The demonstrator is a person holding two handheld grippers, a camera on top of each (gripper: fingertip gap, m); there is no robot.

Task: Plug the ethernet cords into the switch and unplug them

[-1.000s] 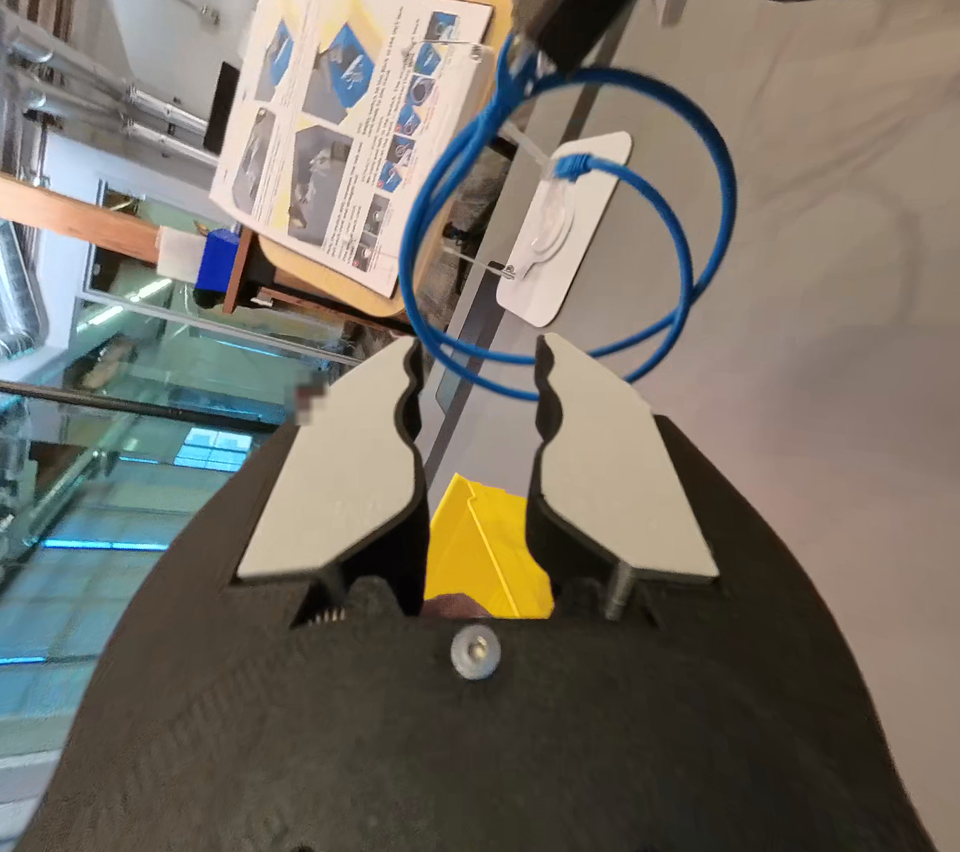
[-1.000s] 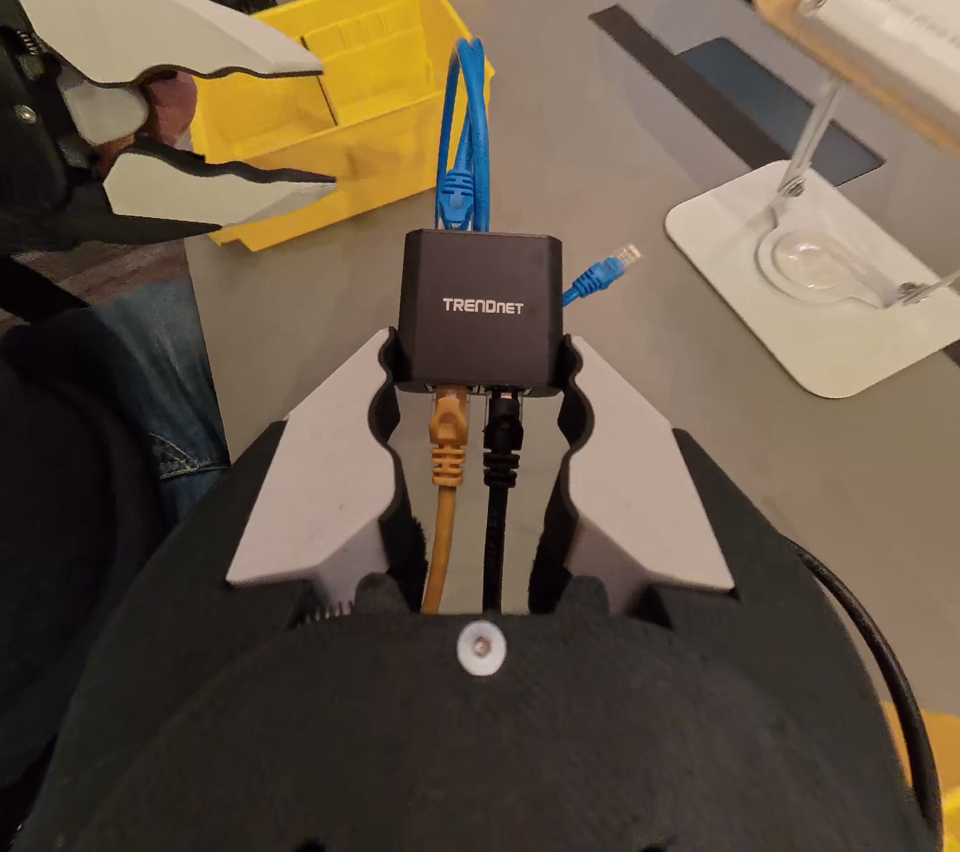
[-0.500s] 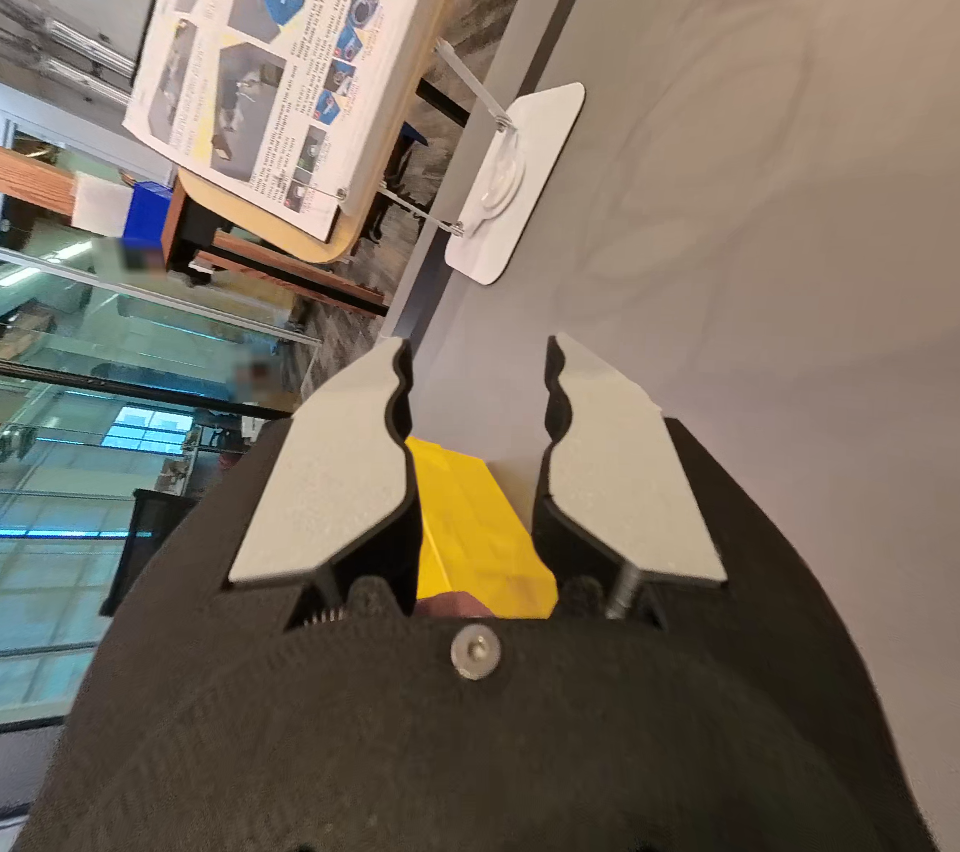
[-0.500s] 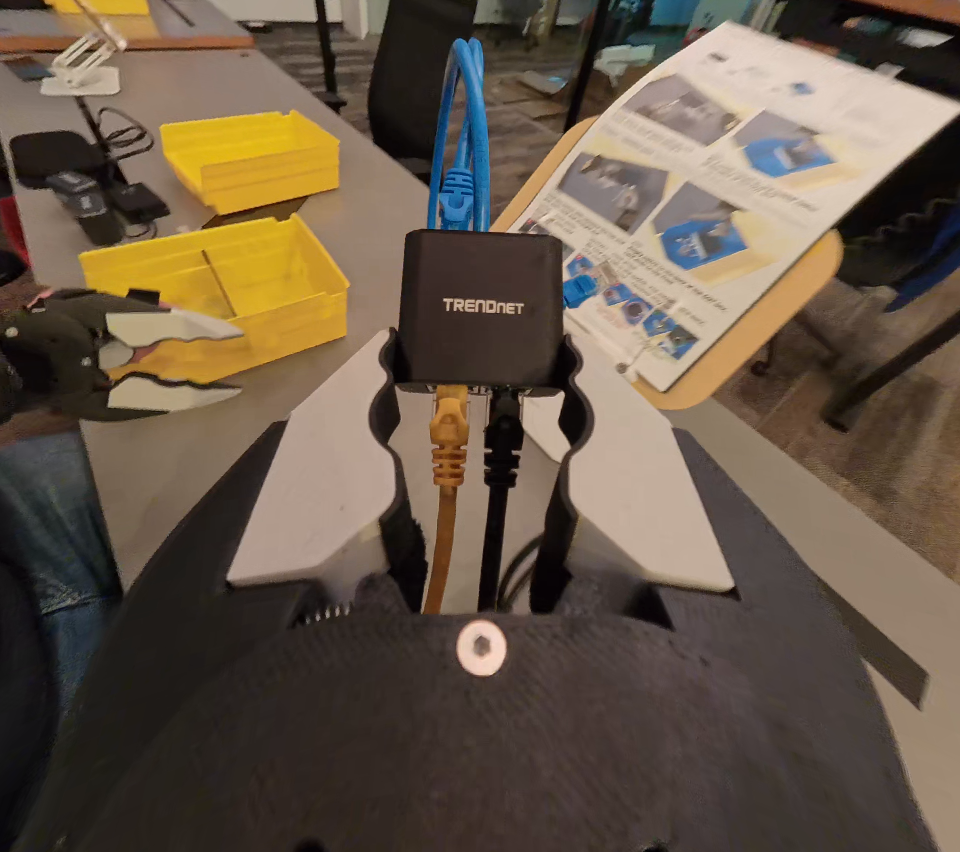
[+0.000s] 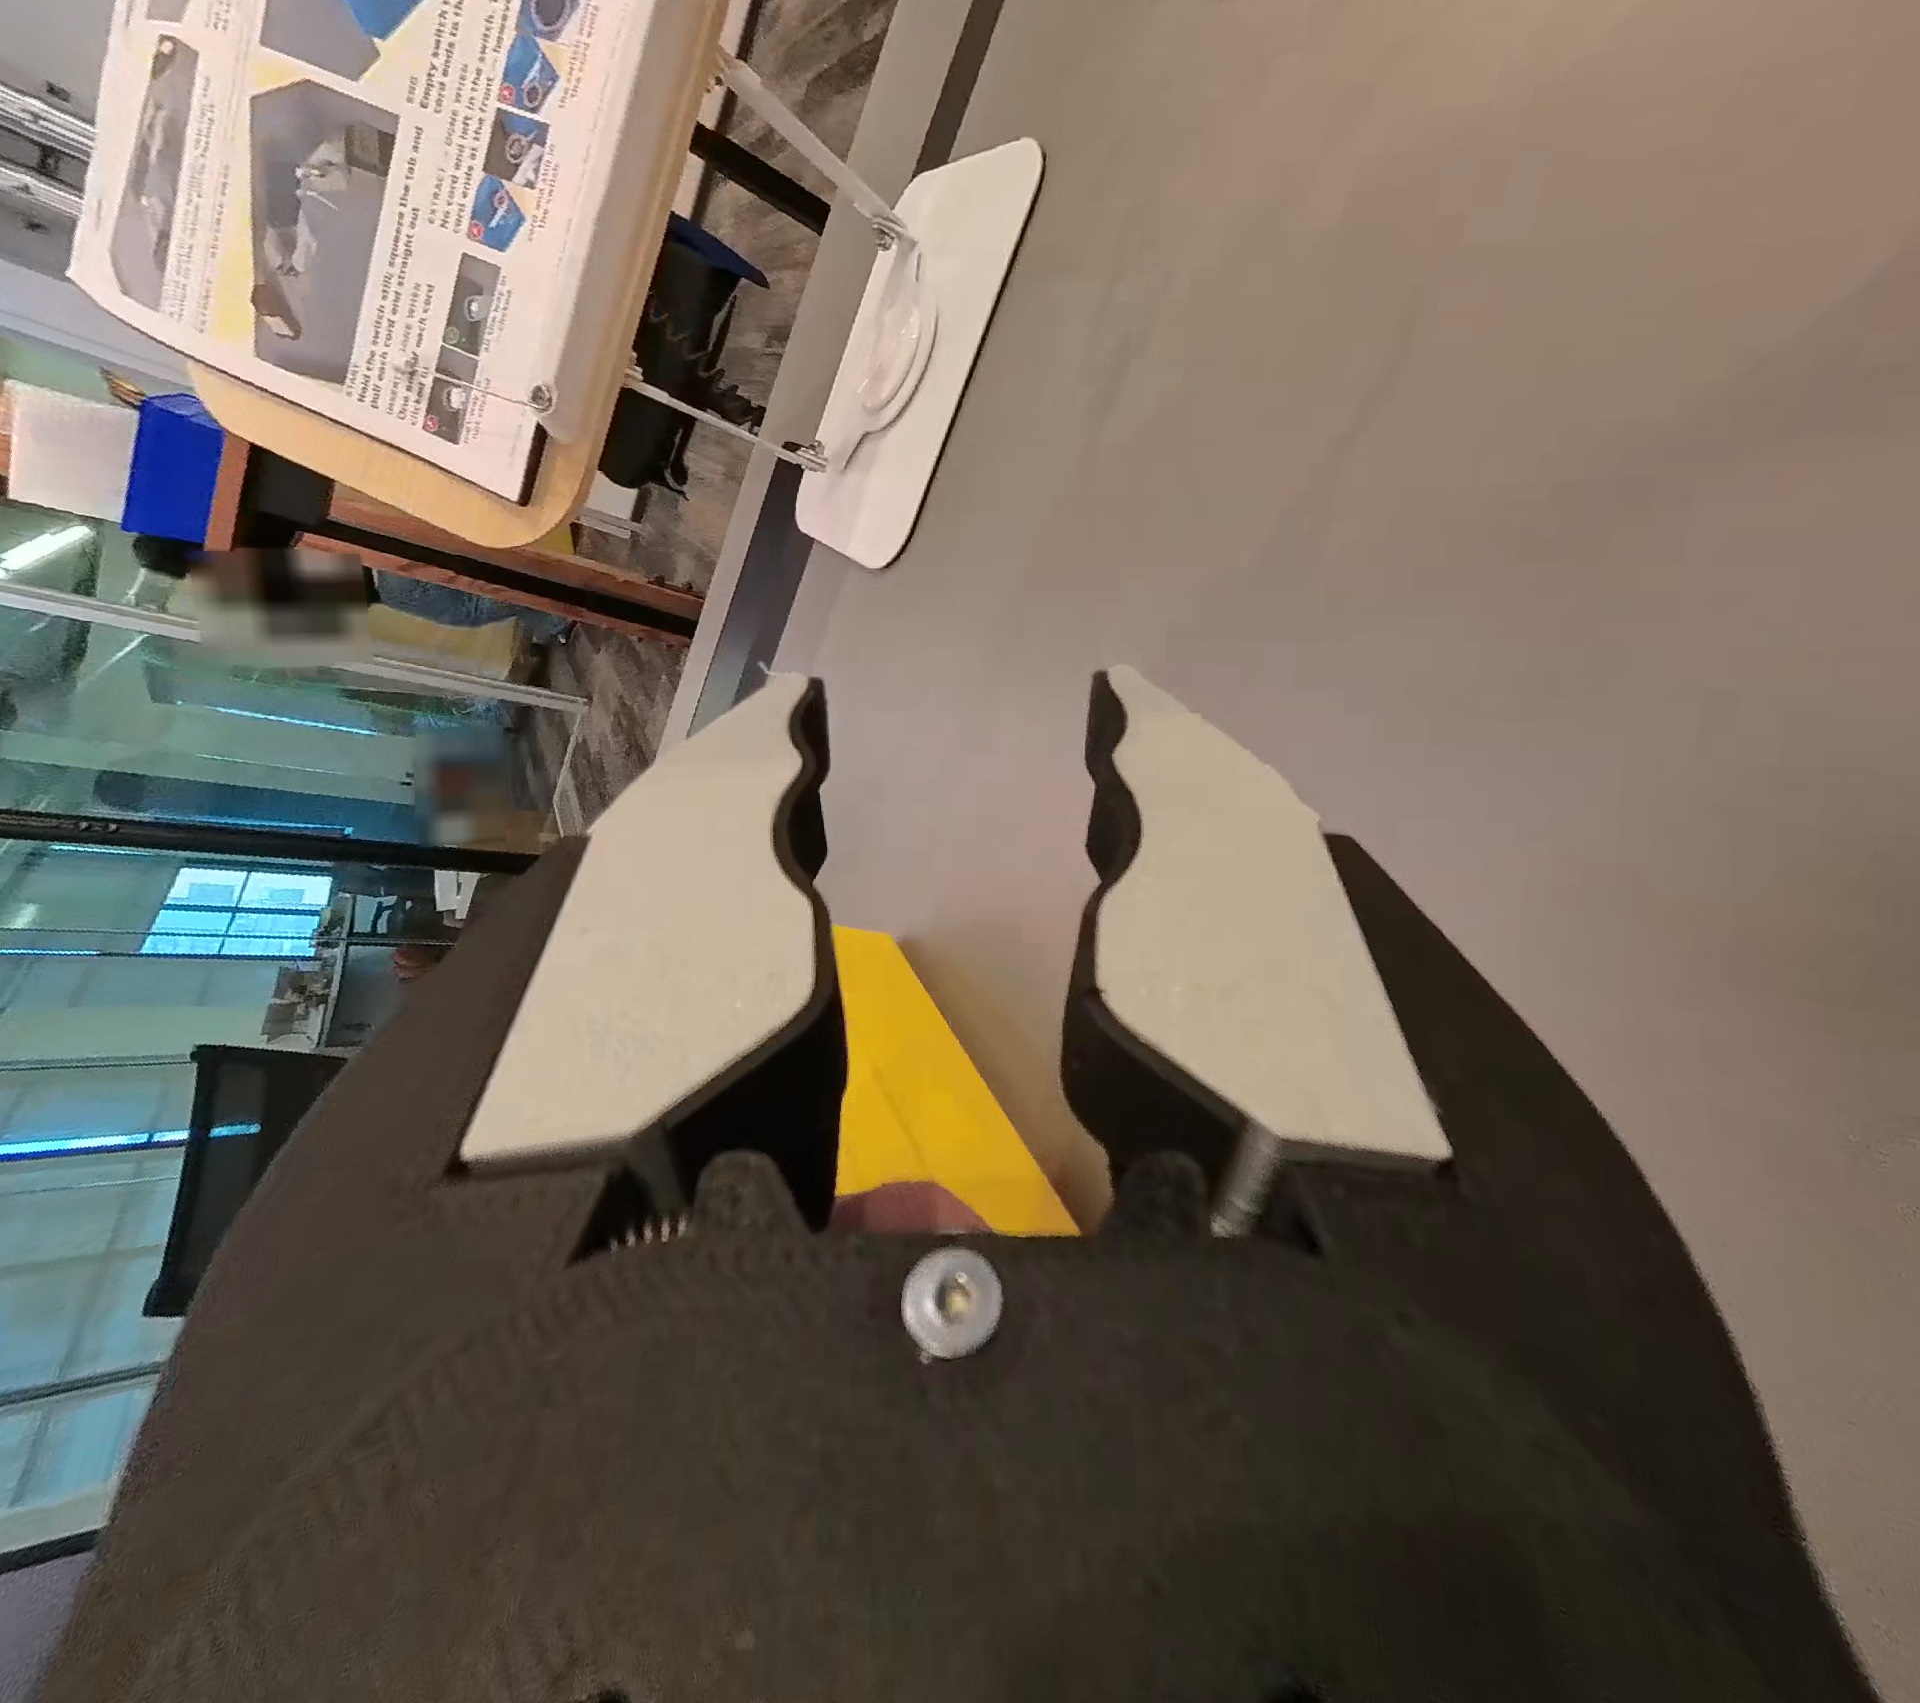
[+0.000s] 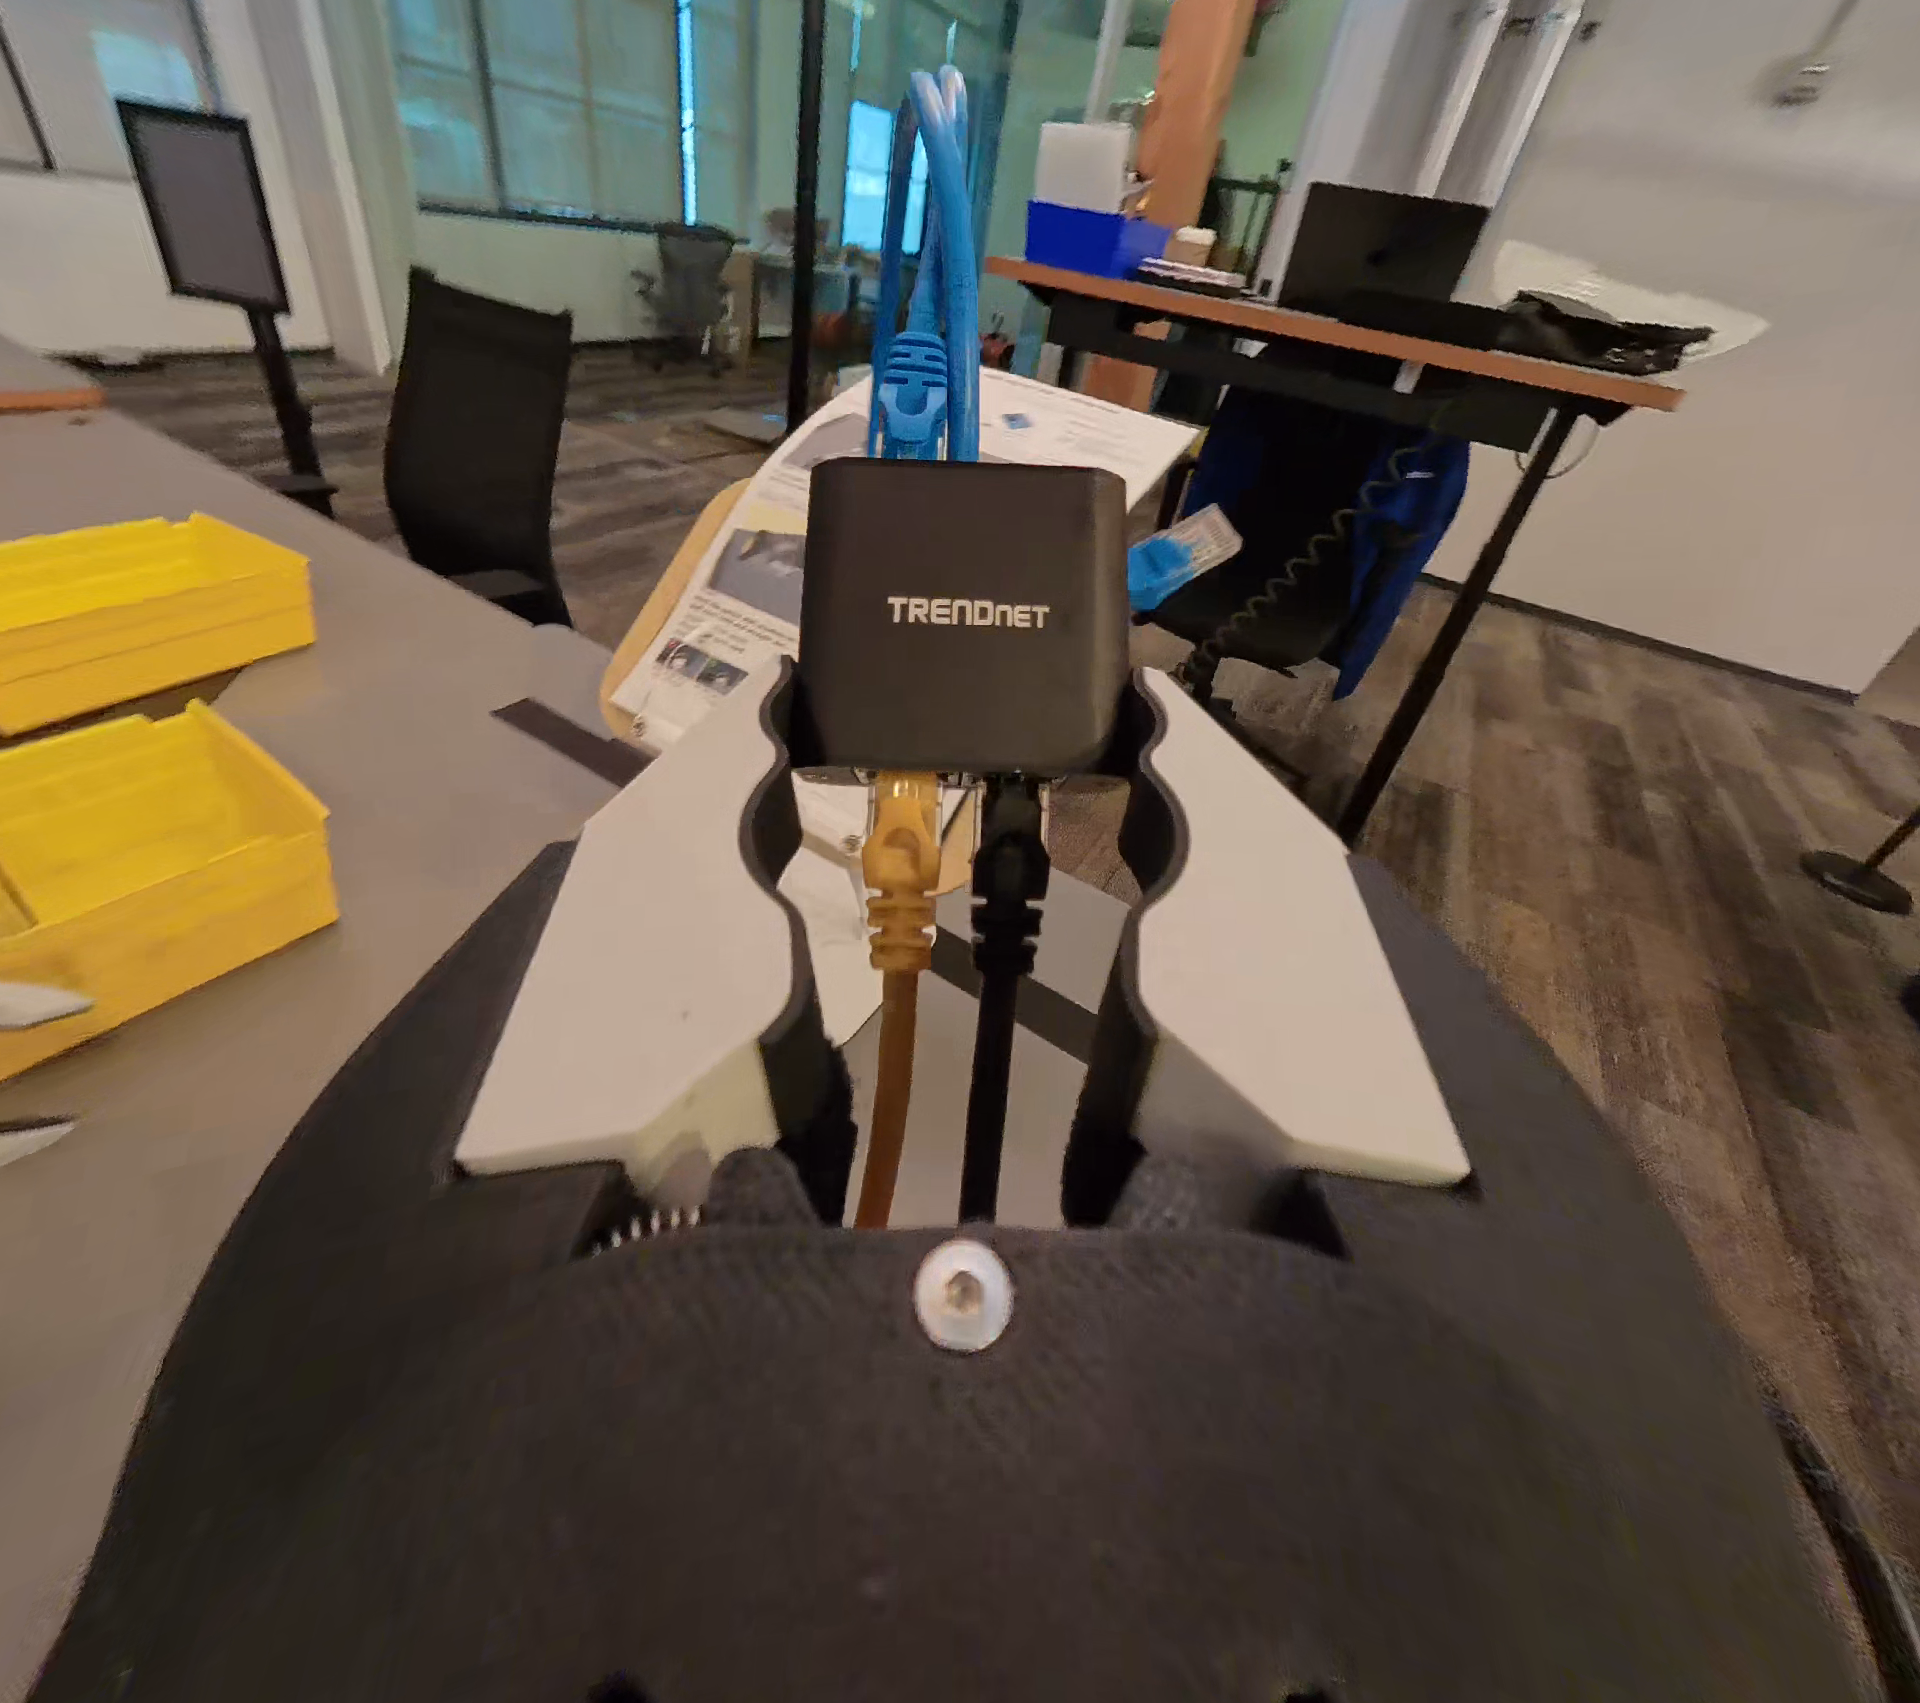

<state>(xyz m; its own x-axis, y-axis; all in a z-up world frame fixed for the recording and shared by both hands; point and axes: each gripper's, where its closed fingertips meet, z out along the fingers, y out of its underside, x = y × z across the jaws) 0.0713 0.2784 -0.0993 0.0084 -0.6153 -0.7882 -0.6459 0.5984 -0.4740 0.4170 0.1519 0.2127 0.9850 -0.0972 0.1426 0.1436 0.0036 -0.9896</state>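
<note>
My right gripper (image 6: 961, 718) is shut on a small black switch (image 6: 961, 609) and holds it up in the air, tilted toward the room. An orange cord (image 6: 902, 884) and a black cord (image 6: 1006, 895) are plugged into the switch's near side. A blue cord (image 6: 920, 365) is plugged into its far side and loops upward; its other plug (image 6: 1179, 557) hangs free to the right of the switch. My left gripper (image 5: 956, 697) is open and empty over the grey table (image 5: 1455, 510), rolled on its side. Its fingertips (image 6: 36, 1004) show at the left edge of the right wrist view.
Yellow bins (image 6: 156, 853) stand on the table at the left, one (image 5: 935, 1092) just below my left gripper. A white stand (image 5: 914, 344) at the table edge holds an instruction sheet (image 5: 384, 95). Beyond are a black chair (image 6: 473, 427) and a wooden desk (image 6: 1340, 344).
My right gripper has lifted and tilted the switch upward from the table, so the room shows behind it. The left gripper has turned away; the blue cord has left its view.
</note>
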